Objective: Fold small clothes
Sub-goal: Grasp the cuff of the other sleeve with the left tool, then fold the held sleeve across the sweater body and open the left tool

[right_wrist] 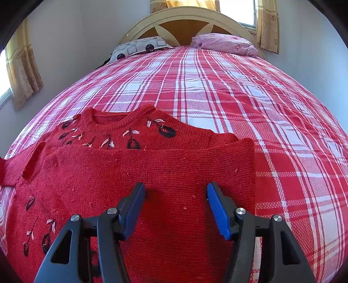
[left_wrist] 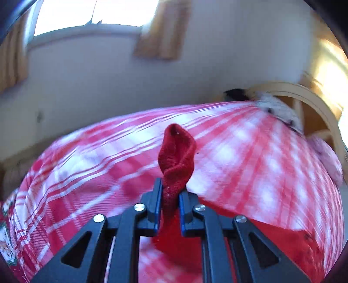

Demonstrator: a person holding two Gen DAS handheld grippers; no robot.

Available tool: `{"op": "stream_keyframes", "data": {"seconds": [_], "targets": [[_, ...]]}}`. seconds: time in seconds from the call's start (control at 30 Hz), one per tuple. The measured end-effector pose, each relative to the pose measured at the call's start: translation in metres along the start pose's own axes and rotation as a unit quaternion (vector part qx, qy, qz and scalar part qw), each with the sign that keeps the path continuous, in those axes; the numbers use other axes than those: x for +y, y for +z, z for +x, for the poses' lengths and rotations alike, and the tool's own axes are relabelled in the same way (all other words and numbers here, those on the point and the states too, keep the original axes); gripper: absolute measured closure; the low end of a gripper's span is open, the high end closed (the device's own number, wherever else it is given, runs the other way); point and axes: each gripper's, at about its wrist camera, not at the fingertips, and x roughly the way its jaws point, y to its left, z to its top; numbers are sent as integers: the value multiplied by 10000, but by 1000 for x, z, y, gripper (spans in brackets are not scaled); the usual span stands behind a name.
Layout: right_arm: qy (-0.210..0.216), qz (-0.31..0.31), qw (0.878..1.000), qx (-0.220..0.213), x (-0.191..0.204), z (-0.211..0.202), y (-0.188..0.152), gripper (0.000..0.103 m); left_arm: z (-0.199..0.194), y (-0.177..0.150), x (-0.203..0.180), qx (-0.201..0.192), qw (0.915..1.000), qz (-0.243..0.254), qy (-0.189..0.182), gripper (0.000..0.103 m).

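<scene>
Showing the left view first: the left gripper (left_wrist: 170, 191) has its fingers (left_wrist: 157, 202) clamped on a twisted end of the red sweater (left_wrist: 177, 152), which rises in a narrow roll from between the blue pads and stands clear above the bed (left_wrist: 250, 156); more red knit lies blurred below the fingers. The plaid cover is motion-blurred. A window (left_wrist: 87, 13) with yellow curtains (left_wrist: 162, 32) fills the upper part of this view, and the headboard (left_wrist: 304, 95) curves in at the upper right, with a patterned pillow (left_wrist: 276, 108) and a pink pillow (left_wrist: 326, 156) beside it.

In the right view the sweater (right_wrist: 152, 169) lies on the near part of the bed (right_wrist: 217, 82), toward its left side. Its lower portion is folded up over the chest, the fold edge lying just below the collar and the black-and-white embroidered flowers; a sleeve reaches toward the bed's left edge. The right gripper (right_wrist: 176, 196) hovers over the folded panel with its fingers (right_wrist: 217, 209) wide apart, holding nothing; whether the tips touch the knit cannot be told. At the far end of the bed, the patterned pillow (right_wrist: 139, 46) sits at the left and the pink pillow (right_wrist: 226, 43) at the right, both against the headboard (right_wrist: 184, 21). Curtains (right_wrist: 21, 69) hang at the left wall and another (right_wrist: 267, 24) at the right of the headboard
</scene>
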Motion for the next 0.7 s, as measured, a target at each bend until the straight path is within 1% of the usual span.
{"op": "stream_keyframes", "data": {"seconds": [0.07, 0.1, 0.13, 0.2, 0.23, 0.27, 0.3, 0.33, 0.4, 0.43, 0.47, 0.5, 0.53, 0.57, 0.6, 0.63, 0.67, 0.7], "targets": [[15, 17, 10000, -10, -1, 0, 0, 42, -32, -7, -46, -241, 9976, 456, -456, 89], [33, 34, 10000, -17, -2, -1, 0, 42, -46, -12, -67, -328, 9947, 682, -696, 89], [50, 48, 10000, -22, -3, -1, 0, 42, -65, -23, -99, -424, 9885, 1021, -1034, 89], [89, 86, 9999, -34, -3, -1, 0, 42, -87, -43, -143, -507, 9771, 1439, -1482, 89], [111, 106, 9999, -41, -4, -1, 0, 42, -101, -60, -173, -510, 9673, 1717, -1798, 89], [129, 123, 9998, -49, -5, -1, 0, 42, -109, -75, -194, -502, 9598, 1902, -2004, 89], [139, 135, 9998, -52, -5, -1, 0, 42, -115, -88, -212, -492, 9542, 2034, -2139, 89], [152, 147, 9998, -56, -5, -1, 0, 42, -120, -110, -235, -425, 9468, 2227, -2282, 89], [166, 158, 9997, -60, -5, -1, -1, 42, -120, -141, -267, -180, 9374, 2473, -2447, 89], [168, 160, 9997, -62, -6, -1, -1, 42, -118, -163, -282, -41, 9321, 2619, -2503, 89], [168, 161, 9997, -64, -5, -1, -1, 42, -116, -180, -293, 7, 9275, 2799, -2478, 88], [169, 157, 9997, -63, -6, -1, -1, 42, -109, -201, -305, 93, 9223, 3064, -2352, 85], [171, 158, 9997, -65, -6, -1, -1, 42, -103, -215, -309, 279, 9176, 3241, -2284, 84], [172, 159, 9997, -64, -6, -1, -1, 42, -95, -226, -313, 562, 9136, 3351, -2232, 82], [175, 162, 9997, -63, -6, -1, -1, 42, -89, -233, -312, 825, 9109, 3383, -2213, 82], [183, 168, 9997, -64, -6, -1, -1, 42, -89, -241, -309, 1085, 9060, 3411, -2258, 82], [185, 172, 9997, -62, -6, -1, -1, 42, -90, -244, -304, 1223, 9019, 3447, -2298, 79], [190, 176, 9996, -64, -6, -1, -1, 42, -94, -246, -297, 1290, 8986, 3475, -2347, 69]]}}
